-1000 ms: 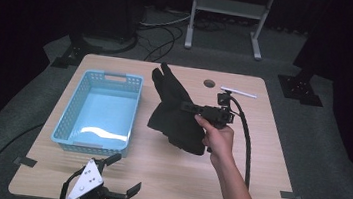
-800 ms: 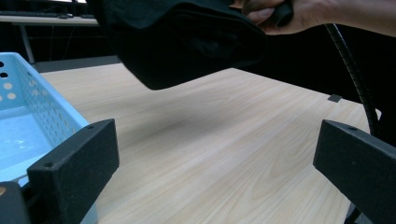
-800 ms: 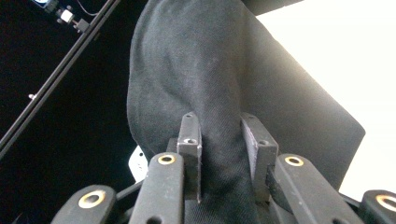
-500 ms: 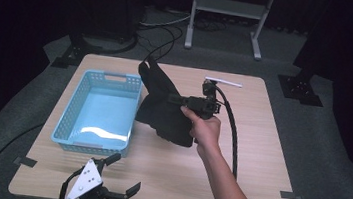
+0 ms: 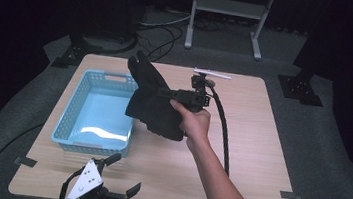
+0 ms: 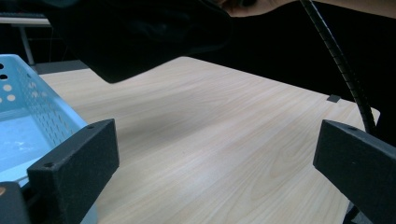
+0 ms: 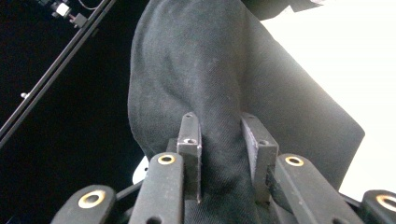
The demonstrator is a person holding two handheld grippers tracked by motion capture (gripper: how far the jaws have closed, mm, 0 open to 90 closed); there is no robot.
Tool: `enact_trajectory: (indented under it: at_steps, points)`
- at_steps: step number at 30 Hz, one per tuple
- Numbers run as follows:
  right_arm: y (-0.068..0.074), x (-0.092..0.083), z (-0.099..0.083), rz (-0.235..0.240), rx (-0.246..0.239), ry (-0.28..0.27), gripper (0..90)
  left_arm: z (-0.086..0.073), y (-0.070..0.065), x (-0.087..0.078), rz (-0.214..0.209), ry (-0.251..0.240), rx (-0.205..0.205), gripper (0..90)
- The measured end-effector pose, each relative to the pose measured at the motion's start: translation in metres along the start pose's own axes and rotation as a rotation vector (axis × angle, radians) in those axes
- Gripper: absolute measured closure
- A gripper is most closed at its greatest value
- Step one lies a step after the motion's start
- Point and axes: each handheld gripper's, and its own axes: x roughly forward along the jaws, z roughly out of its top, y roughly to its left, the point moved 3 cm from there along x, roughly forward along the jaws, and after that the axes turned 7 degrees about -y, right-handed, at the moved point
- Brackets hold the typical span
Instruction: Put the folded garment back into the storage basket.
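1. Black cloth (image 5: pixel 154 102) hangs in the middle of the high view, lifted off the wooden counter (image 5: pixel 255 138) and spread partly over the right rim of the blue basket (image 5: pixel 93 112).
2. The right tool (image 5: pixel 167 93) sits just right of the frame's centre, held by a hand (image 5: pixel 193 121) whose forearm runs in from the bottom edge; its jaws are clamped on the cloth.
3. In the right gripper view the two jaws stand close together at lower centre with a fold of the cloth (image 7: pixel 219 102) pinched between them, and the fabric rises to the top of the frame.
4. A ribbed black cable (image 5: pixel 222 130) trails from the right tool down the right-centre of the high view.
5. The left tool (image 5: pixel 119 183) lies on the counter at the bottom left of the high view, just below the basket, its jaws spread wide with nothing between them.
6. The left gripper view has those jaws at the lower left and lower right corners, bare counter (image 6: pixel 219 140) between them, the basket wall (image 6: pixel 32 107) at the left edge and the cloth (image 6: pixel 140 37) hanging across the top.
7. A thin white stick-like item (image 5: pixel 212 74) lies near the counter's far edge, above the right tool; what it is cannot be told.
8. A metal stand (image 5: pixel 227 9) is on the floor at top centre.
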Motion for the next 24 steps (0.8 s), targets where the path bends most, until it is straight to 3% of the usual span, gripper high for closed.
enact_trajectory:
  at_steps: [24]
  points:
    - [0.029, 0.040, 0.012, 0.017, -0.037, 0.013, 72.6, 0.001, 0.001, -0.001, 0.002, -0.007, 0.001, 0.0]
